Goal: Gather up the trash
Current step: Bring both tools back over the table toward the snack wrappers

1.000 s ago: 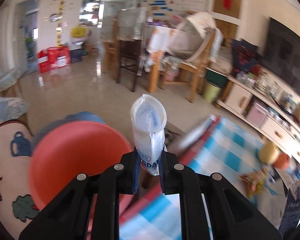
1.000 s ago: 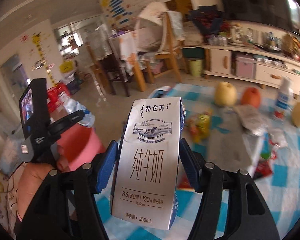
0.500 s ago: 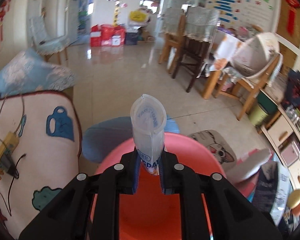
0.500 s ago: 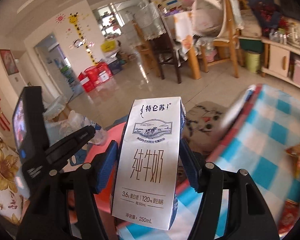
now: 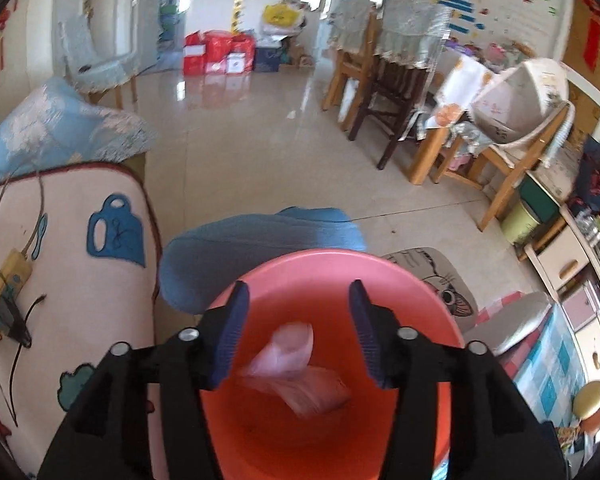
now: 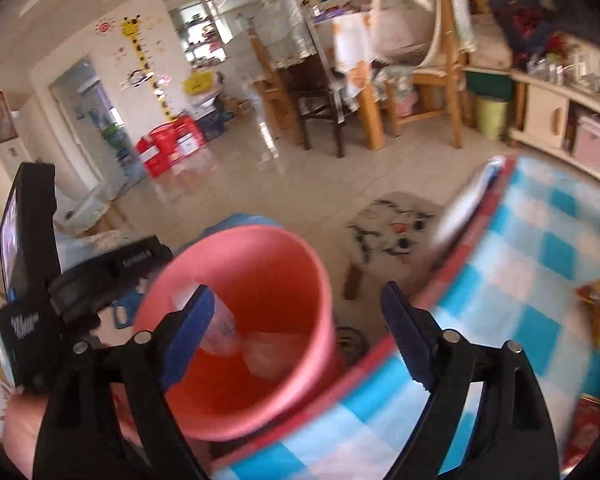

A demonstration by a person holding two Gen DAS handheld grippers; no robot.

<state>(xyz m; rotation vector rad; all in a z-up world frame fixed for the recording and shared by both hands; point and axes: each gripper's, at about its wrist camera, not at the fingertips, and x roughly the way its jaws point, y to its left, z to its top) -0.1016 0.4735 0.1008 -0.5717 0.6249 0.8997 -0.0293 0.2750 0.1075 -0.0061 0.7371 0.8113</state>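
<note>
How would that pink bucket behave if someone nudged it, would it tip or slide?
The pink bucket looks like thin plastic, holding only blurred light wrappers, so it is probably light and would likely slide. It is tall with a wide mouth, so a push near the rim might tip it.

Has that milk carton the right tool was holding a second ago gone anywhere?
Yes. It has left the right tool, whose jaws are opening with nothing between them. A blurred pale shape inside the red bin, below the tool, may be the carton.

Glossy tiled floor [image 5: 260,128], wooden chairs [image 5: 384,80], a giraffe wall chart [image 6: 140,52].
</note>
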